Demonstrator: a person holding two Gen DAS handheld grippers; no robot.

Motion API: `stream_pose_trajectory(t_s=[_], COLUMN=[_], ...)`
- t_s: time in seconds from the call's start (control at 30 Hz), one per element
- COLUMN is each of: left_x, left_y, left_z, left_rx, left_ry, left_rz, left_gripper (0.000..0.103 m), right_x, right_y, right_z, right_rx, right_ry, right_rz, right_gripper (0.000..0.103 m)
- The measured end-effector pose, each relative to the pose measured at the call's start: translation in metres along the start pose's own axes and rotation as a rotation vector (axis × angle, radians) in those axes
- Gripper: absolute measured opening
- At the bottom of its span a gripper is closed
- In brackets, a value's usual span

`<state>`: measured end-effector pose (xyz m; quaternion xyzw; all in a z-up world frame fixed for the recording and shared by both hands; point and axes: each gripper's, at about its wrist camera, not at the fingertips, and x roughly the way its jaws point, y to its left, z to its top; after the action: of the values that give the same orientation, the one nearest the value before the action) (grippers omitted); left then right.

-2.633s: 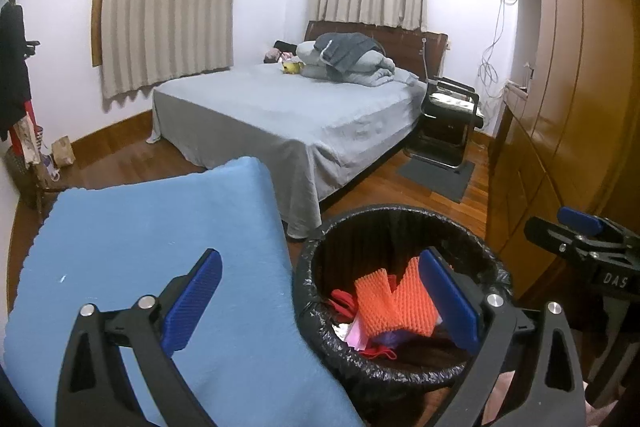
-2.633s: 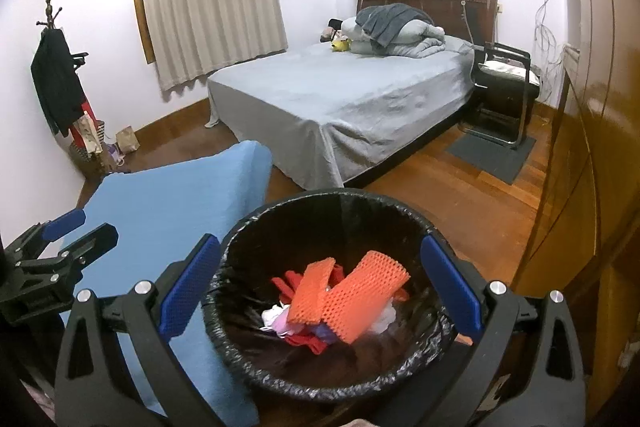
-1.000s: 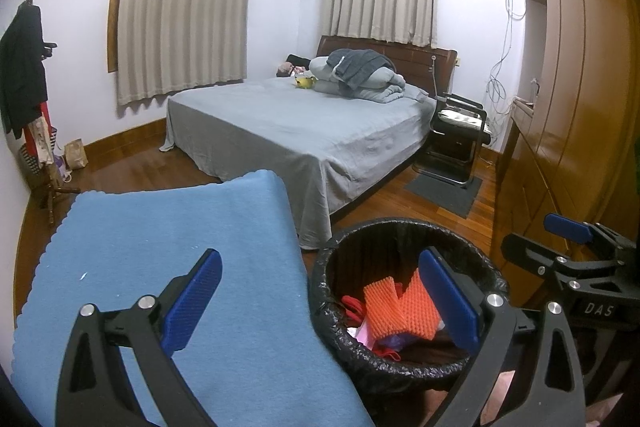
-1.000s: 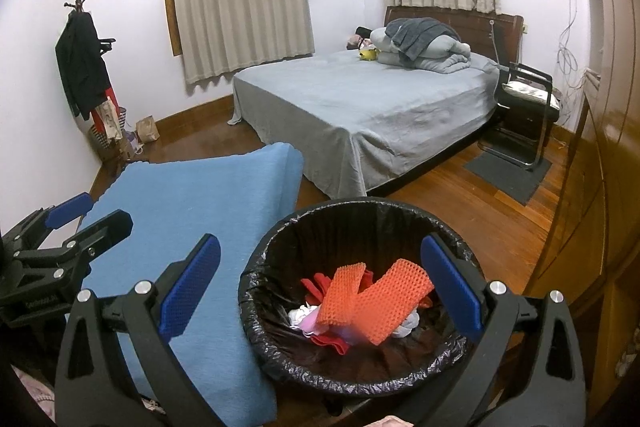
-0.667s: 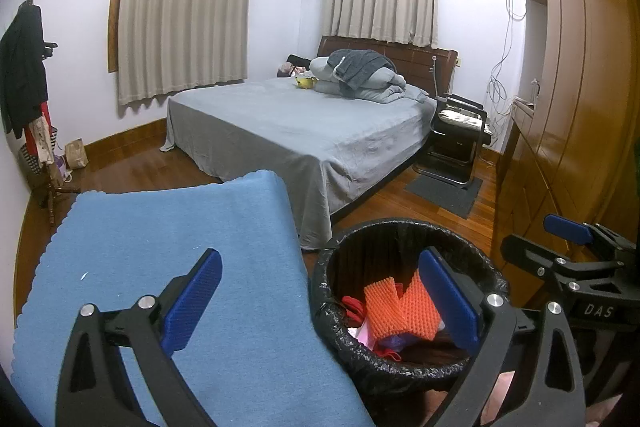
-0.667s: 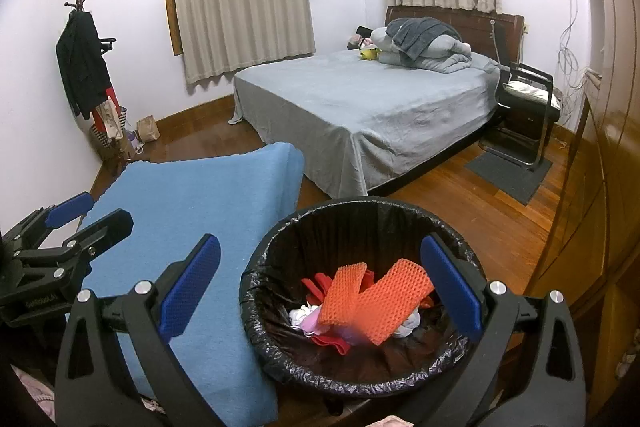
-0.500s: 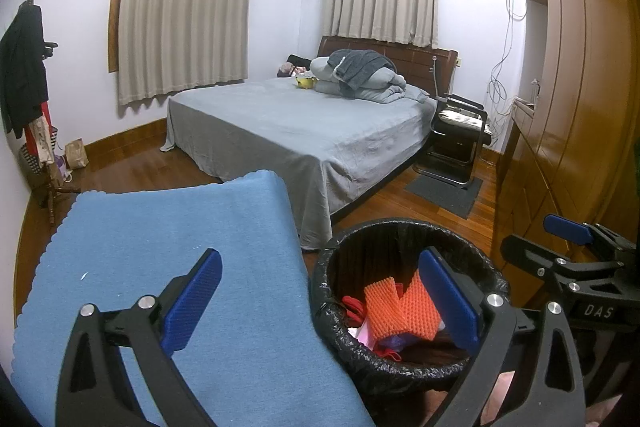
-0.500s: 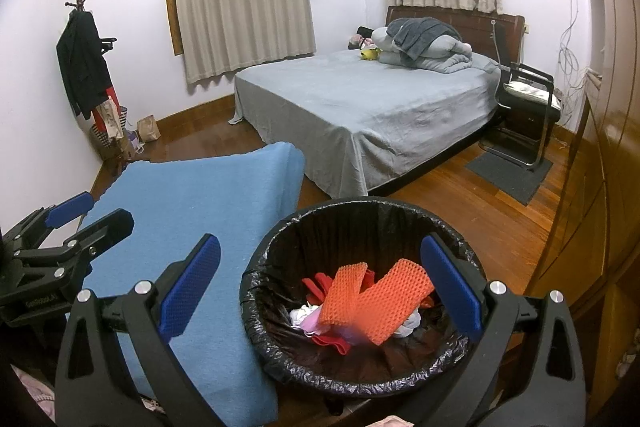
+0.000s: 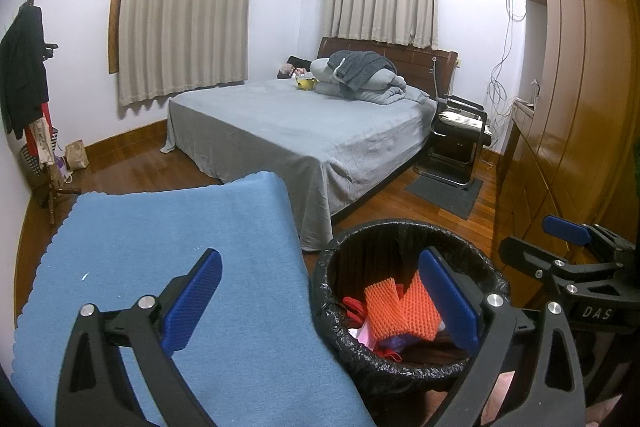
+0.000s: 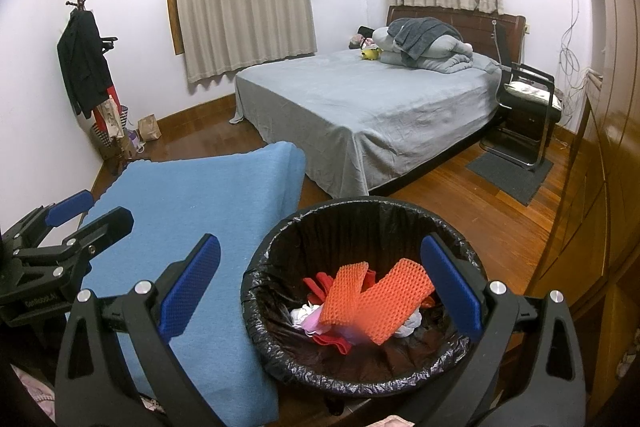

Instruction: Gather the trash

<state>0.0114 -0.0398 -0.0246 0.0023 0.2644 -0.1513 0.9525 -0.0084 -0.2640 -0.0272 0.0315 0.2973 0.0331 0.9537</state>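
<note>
A black-lined trash bin (image 10: 280, 239) (image 9: 332, 267) stands on the wooden floor beside a blue-covered table (image 9: 160, 239) (image 10: 208, 199). Inside lie orange foam netting (image 10: 376, 295) (image 9: 400, 307), red scraps and white and pink bits. My left gripper (image 9: 320, 295) hangs open over the table's right edge and the bin's left rim, nothing between its fingers. Above the bin, my right gripper (image 10: 320, 283) is open and empty too. Each gripper shows in the other's view: the right one (image 9: 568, 239) at the right edge, the left one (image 10: 80, 215) at the left edge.
A grey bed (image 10: 360, 99) with folded bedding fills the middle of the room. A black chair (image 10: 528, 95) and a dark mat (image 10: 508, 171) stand by its right side. Wooden wardrobes (image 9: 568, 87) line the right wall. A coat rack (image 10: 84, 51) with bags stands at the left wall.
Since 2.6 s ago both grippers have risen and pulled back a little from the bin. Over the last second nothing has visibly moved.
</note>
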Motion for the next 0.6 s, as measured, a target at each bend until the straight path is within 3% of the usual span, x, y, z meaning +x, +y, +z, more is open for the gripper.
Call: stream_pose_trajectory(t_s=[0.6], left_x=[0.0004], left_y=[-0.0009], left_z=[-0.0018], left_rx=[-0.001], left_ry=[0.0], left_rz=[0.001], left_gripper=[0.097], right_x=[0.0004], right_y=[0.0016], right_z=[-0.0001], right_rx=[0.0], right_ry=[0.003], right_rz=[0.003], right_gripper=[0.098])
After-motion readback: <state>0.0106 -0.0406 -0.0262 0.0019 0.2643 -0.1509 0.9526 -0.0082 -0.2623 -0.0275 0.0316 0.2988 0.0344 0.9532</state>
